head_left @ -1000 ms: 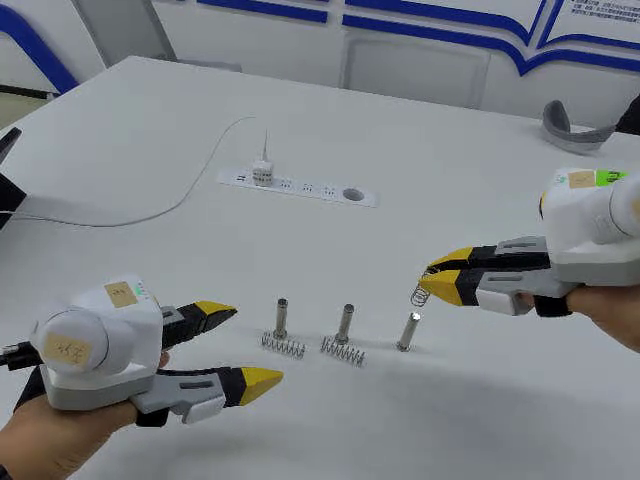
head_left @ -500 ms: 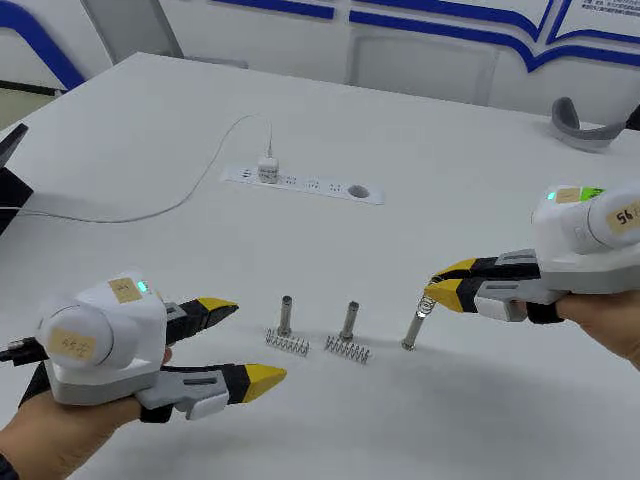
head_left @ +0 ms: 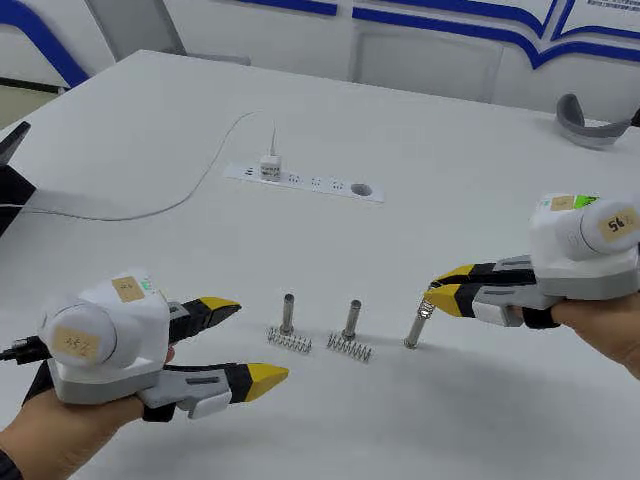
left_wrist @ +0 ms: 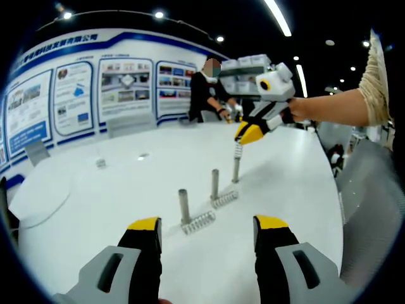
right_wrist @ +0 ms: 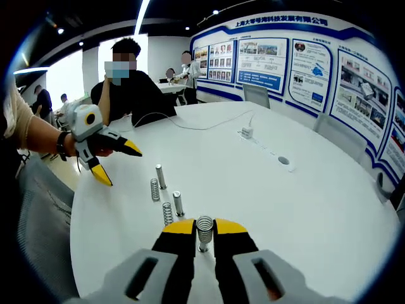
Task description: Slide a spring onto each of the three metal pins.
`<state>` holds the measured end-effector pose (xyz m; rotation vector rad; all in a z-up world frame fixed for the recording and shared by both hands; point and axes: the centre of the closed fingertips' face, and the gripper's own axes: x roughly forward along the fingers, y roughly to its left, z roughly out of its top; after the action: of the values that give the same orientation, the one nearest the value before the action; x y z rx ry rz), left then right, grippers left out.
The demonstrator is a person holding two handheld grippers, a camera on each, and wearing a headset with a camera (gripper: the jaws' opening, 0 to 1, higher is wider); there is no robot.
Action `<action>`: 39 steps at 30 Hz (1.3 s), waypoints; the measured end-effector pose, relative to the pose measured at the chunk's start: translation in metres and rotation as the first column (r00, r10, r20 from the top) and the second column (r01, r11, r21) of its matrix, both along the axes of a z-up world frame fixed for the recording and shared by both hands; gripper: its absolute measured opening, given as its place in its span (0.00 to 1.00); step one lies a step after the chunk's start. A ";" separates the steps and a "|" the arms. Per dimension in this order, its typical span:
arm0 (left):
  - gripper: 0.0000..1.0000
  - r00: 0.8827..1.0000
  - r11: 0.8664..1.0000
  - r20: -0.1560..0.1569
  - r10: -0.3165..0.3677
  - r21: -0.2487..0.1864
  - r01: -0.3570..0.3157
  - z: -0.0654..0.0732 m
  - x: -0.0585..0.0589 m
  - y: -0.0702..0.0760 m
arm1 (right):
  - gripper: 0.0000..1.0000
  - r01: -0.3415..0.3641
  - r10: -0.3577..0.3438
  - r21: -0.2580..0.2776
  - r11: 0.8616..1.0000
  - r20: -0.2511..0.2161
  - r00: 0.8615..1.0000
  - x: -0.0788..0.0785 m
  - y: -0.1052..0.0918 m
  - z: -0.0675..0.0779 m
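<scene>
**Q:** Where does the held spring lie in relation to the right gripper?

**A:** It is pinched between the right gripper's fingers. Its lower coils sit at the tip of the right pin. The pin stands on the table and leans slightly in the head view. The spring's long axis runs roughly in line with the pin, so the coming move looks like a push down along that axis, from the fingers toward the table.

**Q:** What is the state of the left gripper?

**A:** Its fingers are spread and hold nothing. It hovers near the left pin and well apart from the right pin. The right gripper is therefore the nearer one for this step.

**Q:** What about the remaining parts?

**A:** The left pin and the middle pin are bare. Two loose springs lie flat on the table, one just beside the base of each.

**Q:** What has changed from the earlier frames?

**A:** A second ago the spring hung above the pin tip and off to one side. It now meets the tip. The left gripper has not moved appreciably.
</scene>
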<state>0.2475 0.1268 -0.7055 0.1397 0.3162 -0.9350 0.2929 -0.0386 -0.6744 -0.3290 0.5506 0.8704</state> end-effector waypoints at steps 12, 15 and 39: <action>0.59 1.000 1.000 -0.006 -0.001 0.006 0.001 -0.003 0.000 0.002 | 0.12 0.007 -0.007 -0.006 1.000 -0.022 1.000 -0.001 0.002 -0.018; 0.59 1.000 1.000 -0.008 -0.002 0.005 0.002 -0.004 0.001 0.002 | 0.12 0.009 -0.009 -0.012 1.000 -0.029 1.000 -0.001 0.003 -0.024; 0.59 1.000 1.000 -0.008 0.012 -0.003 -0.012 -0.003 0.005 0.005 | 0.12 0.023 -0.025 -0.036 0.999 -0.057 0.998 0.004 0.004 -0.053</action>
<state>0.2523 0.1314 -0.7082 0.1312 0.3229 -0.9243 0.2974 -0.0342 -0.7274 -0.3298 0.6227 0.8496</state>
